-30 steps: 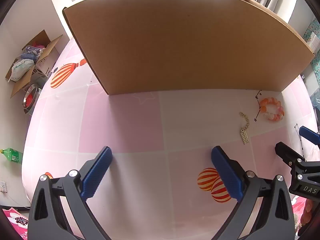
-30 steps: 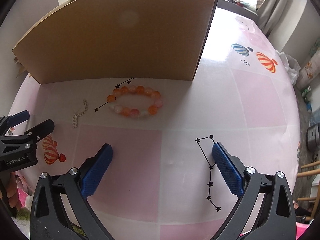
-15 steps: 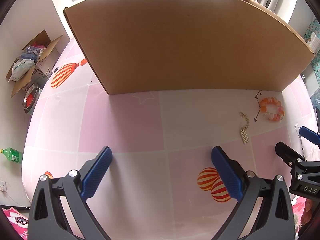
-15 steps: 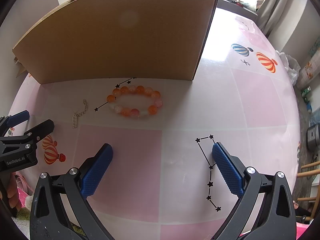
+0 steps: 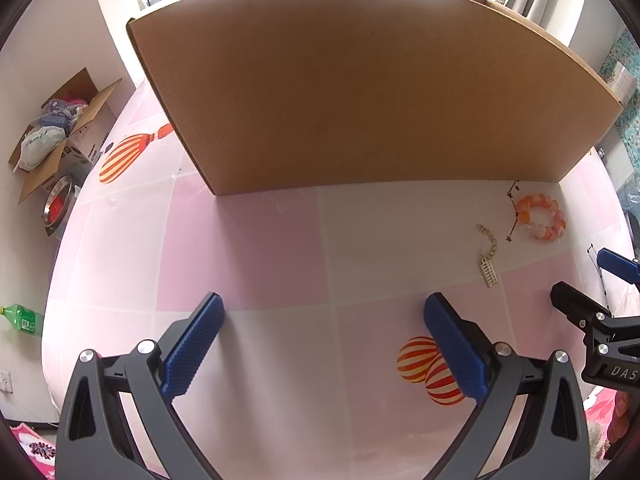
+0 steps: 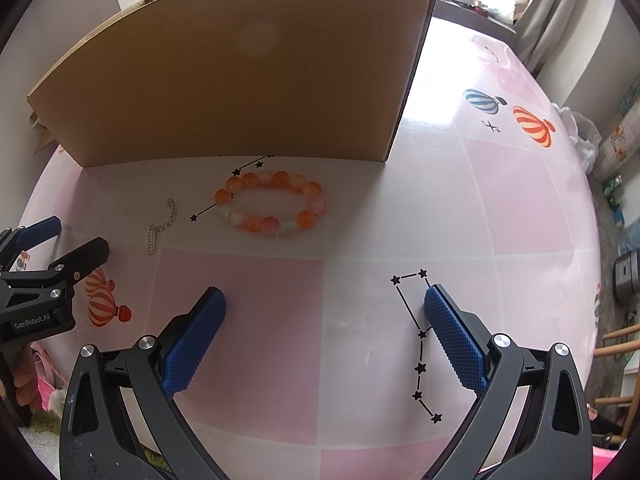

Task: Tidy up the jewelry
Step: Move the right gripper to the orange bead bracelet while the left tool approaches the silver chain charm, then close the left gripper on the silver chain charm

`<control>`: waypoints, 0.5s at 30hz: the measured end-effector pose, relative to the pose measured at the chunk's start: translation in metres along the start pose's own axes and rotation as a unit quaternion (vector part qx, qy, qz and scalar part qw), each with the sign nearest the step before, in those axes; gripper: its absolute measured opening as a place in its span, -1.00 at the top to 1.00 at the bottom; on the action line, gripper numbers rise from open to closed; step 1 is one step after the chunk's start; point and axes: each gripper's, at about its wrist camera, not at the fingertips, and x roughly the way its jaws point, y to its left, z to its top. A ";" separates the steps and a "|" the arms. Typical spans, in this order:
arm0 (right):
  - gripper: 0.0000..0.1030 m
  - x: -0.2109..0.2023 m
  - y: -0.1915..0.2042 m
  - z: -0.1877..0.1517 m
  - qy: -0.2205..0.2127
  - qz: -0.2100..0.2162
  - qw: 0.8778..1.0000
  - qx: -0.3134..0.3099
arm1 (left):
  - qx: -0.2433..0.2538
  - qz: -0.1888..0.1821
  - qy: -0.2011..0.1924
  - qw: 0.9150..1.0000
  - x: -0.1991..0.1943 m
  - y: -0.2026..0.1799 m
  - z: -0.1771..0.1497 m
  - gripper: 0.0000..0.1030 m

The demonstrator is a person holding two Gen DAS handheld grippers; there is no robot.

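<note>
An orange and white bead bracelet (image 6: 272, 204) lies on the pink checked table just in front of a large cardboard box (image 6: 248, 64); it also shows in the left wrist view (image 5: 540, 218). A small silver chain with a flat charm (image 6: 158, 228) lies to its left, also seen in the left wrist view (image 5: 488, 258). My right gripper (image 6: 324, 308) is open and empty, hovering over the table short of the bracelet. My left gripper (image 5: 322, 312) is open and empty, to the left of the chain. The box's inside is hidden.
The cardboard box (image 5: 360, 92) stands wide across the back of the table (image 5: 260, 248). Balloon and star-line prints mark the tablecloth. An open carton with bags (image 5: 52, 128) and a metal bowl (image 5: 58, 204) sit on the floor to the left.
</note>
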 end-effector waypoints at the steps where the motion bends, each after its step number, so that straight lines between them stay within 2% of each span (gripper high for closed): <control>1: -0.85 0.000 0.000 0.000 -0.001 0.001 1.000 -0.001 | 0.001 -0.001 -0.002 1.000 0.000 0.000 0.000 -0.92; 2: -0.85 -0.004 0.003 -0.005 -0.001 0.001 1.000 -0.002 | 0.001 -0.004 -0.006 1.000 0.000 0.000 0.000 -0.92; 7: -0.85 -0.005 0.004 -0.008 -0.005 0.005 1.000 -0.009 | 0.018 -0.074 -0.049 0.996 -0.014 -0.008 0.002 -0.86; 10: -0.85 -0.007 0.001 -0.009 -0.008 0.011 1.000 -0.010 | 0.045 -0.099 -0.067 0.992 -0.020 -0.020 0.005 -0.68; 15: -0.85 -0.015 -0.015 -0.013 -0.031 0.030 0.999 0.016 | 0.075 -0.130 -0.068 0.986 -0.020 -0.037 0.010 -0.18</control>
